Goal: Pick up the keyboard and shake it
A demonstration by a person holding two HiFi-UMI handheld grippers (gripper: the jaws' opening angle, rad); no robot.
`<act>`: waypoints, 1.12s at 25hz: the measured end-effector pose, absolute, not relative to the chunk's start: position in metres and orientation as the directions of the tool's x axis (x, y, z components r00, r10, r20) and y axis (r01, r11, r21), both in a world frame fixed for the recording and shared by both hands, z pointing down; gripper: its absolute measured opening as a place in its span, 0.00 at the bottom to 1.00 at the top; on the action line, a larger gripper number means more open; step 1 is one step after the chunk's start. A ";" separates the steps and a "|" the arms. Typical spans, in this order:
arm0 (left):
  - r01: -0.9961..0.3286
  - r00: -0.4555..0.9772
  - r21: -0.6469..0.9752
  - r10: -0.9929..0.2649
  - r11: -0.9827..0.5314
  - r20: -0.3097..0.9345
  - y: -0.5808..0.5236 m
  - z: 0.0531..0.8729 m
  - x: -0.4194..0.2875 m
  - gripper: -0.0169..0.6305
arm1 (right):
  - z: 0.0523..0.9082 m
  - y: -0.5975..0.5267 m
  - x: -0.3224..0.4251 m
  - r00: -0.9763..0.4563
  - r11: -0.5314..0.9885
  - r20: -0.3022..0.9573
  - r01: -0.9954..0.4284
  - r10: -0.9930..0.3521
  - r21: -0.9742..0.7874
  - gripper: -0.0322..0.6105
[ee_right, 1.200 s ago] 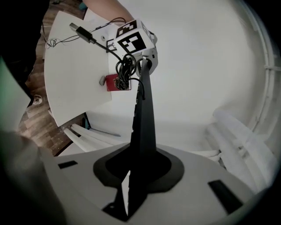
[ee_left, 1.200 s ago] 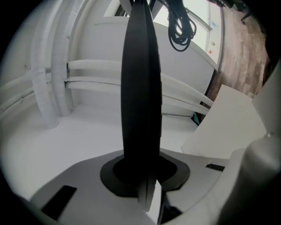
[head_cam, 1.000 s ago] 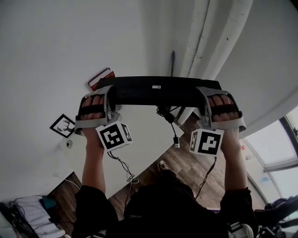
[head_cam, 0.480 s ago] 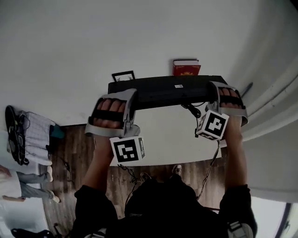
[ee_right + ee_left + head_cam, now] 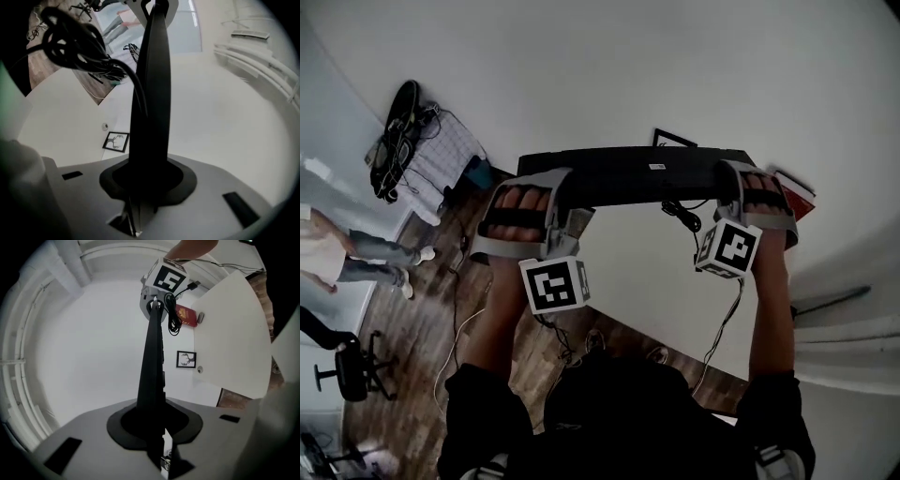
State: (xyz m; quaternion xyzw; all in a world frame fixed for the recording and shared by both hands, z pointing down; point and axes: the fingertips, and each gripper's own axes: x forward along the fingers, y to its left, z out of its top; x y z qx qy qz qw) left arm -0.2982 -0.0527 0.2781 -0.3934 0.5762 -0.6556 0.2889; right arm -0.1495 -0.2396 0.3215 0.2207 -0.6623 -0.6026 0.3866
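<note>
The black keyboard hangs in the air above the table, its underside toward the head view. My left gripper is shut on its left end and my right gripper is shut on its right end. In the left gripper view the keyboard runs edge-on from my left gripper to the right gripper's marker cube. In the right gripper view the keyboard rises from my right gripper. Its coiled black cable dangles near the right end.
A white table lies below, with a red book and a small framed picture on it. Wood floor, an office chair, a person's legs and a rack with bags are at the left.
Both grippers keep their hold on the keyboard's ends. The room behind it has swung round: the red book has passed from left of the keyboard to its right, and the left hand sits lower.
</note>
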 end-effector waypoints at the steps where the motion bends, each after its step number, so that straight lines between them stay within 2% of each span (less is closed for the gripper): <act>1: -0.095 -0.551 -0.984 -0.815 -0.152 0.179 -0.042 0.276 -0.317 0.14 | 0.317 -0.229 -0.169 -0.632 0.162 0.240 0.179 -0.737 0.970 0.20; 5: -0.129 -0.598 -0.986 -0.785 -0.104 0.161 -0.019 0.267 -0.353 0.15 | 0.307 -0.202 -0.206 -0.701 0.133 0.214 0.170 -0.680 0.976 0.21; 10: -0.169 -0.560 -0.982 -0.811 -0.086 0.168 -0.021 0.265 -0.355 0.15 | 0.289 -0.197 -0.199 -0.713 0.116 0.163 0.115 -0.682 0.987 0.31; 12: -0.183 -0.528 -0.980 -0.832 -0.081 0.167 -0.034 0.267 -0.346 0.15 | 0.286 -0.202 -0.182 -0.685 0.114 0.158 0.108 -0.711 0.988 0.31; 17: -0.194 -0.445 -0.975 -0.877 -0.105 0.183 -0.080 0.275 -0.313 0.16 | 0.298 -0.226 -0.130 -0.601 0.098 0.184 0.173 -0.778 0.980 0.29; 19: -0.216 -0.405 -0.970 -0.893 -0.115 0.196 -0.087 0.276 -0.317 0.16 | 0.296 -0.224 -0.127 -0.569 0.090 0.184 0.189 -0.801 0.978 0.22; 21: -0.241 -0.356 -0.962 -0.910 -0.132 0.214 -0.097 0.281 -0.323 0.16 | 0.294 -0.223 -0.124 -0.539 0.101 0.186 0.183 -0.822 0.978 0.20; 25: -0.250 -0.276 -0.955 -0.933 -0.161 0.230 -0.122 0.288 -0.301 0.16 | 0.285 -0.212 -0.083 -0.444 0.122 0.196 0.188 -0.874 0.974 0.19; 28: -0.200 -0.279 -0.966 -0.936 -0.161 0.214 -0.150 0.294 -0.269 0.15 | 0.277 -0.199 -0.038 -0.381 0.109 0.177 0.193 -0.907 0.975 0.19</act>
